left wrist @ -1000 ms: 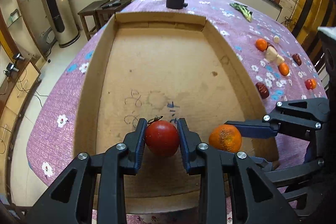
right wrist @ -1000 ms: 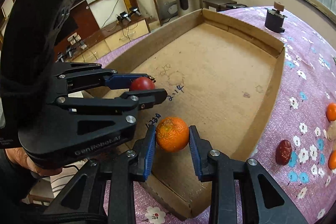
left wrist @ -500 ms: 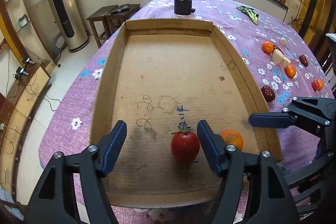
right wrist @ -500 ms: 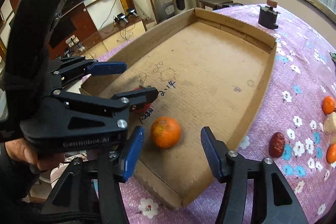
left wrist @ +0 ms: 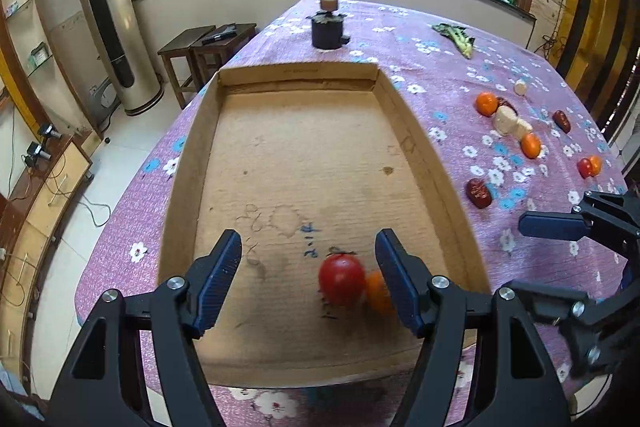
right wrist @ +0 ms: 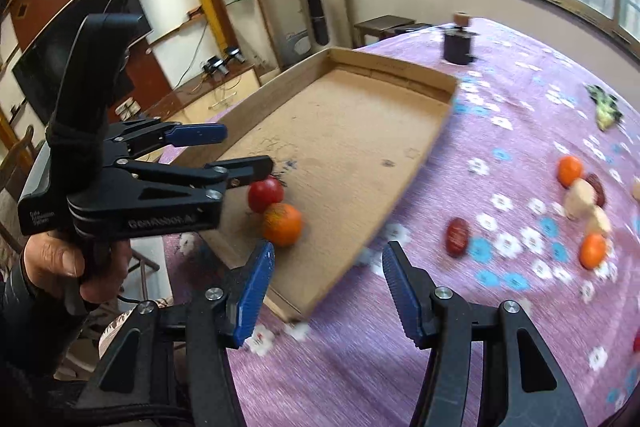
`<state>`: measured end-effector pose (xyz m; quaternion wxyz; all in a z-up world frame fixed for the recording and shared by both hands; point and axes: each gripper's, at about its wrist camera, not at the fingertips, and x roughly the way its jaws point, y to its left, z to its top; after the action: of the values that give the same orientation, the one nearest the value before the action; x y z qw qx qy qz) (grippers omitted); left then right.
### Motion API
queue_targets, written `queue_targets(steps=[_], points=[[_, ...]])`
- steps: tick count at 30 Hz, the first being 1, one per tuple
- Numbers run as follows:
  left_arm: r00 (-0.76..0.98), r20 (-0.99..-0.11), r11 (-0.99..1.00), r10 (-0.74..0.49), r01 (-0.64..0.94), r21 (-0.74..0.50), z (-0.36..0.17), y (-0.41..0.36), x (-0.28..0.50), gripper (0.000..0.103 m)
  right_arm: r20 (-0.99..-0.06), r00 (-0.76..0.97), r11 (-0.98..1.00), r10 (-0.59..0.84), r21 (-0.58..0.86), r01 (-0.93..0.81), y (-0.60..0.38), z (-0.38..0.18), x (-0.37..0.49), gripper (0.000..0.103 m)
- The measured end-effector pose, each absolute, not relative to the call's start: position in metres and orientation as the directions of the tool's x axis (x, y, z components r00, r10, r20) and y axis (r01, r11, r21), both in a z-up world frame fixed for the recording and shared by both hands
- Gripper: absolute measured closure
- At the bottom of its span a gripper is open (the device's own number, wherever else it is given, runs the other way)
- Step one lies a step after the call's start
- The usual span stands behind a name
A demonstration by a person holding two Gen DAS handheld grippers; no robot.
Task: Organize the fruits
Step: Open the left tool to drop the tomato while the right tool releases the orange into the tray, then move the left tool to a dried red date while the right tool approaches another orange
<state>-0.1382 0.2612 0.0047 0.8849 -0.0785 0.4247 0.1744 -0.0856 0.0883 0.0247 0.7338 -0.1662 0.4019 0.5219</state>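
A red tomato (left wrist: 341, 279) and an orange (left wrist: 378, 291) lie touching each other on the floor of the shallow cardboard tray (left wrist: 188, 163), near its front right corner. Both also show in the right wrist view, the tomato (right wrist: 265, 193) behind the orange (right wrist: 282, 223). My left gripper (left wrist: 308, 275) is open and empty, raised above the tomato. My right gripper (right wrist: 328, 291) is open and empty, over the purple cloth just outside the tray's front corner. It shows in the left wrist view (left wrist: 556, 227) at the right.
More fruit lies loose on the flowered cloth right of the tray: oranges (left wrist: 486, 104) (left wrist: 531, 145), red dates (left wrist: 478, 193) (left wrist: 562, 121), pale pieces (left wrist: 508, 123) and a small red-and-orange pair (left wrist: 589, 166). A dark pot (left wrist: 327, 31) and a green vegetable (left wrist: 458, 37) sit far back.
Both grippers opened and let go: the tomato and the orange now rest in the tray, side by side. Both grippers have pulled back and up; the right one swung to the right.
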Motion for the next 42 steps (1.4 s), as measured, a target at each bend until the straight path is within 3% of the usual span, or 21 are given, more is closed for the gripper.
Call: queue_targets(steps=[31,42], points=[[0.651,-0.758,0.994,-0.036,-0.054,-0.093,0.023,0.122,-0.069,0.034,-0.736,0.391,0.733,0.553,0.208,-0.647,-0.101,0.028,-0.025,0.041],[0.612,-0.789,0.99,-0.056,-0.066,-0.121,-0.001,0.11,-0.04,0.034,-0.734,0.452,0.807,0.507,0.22,-0.549,-0.153,0.021,-0.008,0.041]])
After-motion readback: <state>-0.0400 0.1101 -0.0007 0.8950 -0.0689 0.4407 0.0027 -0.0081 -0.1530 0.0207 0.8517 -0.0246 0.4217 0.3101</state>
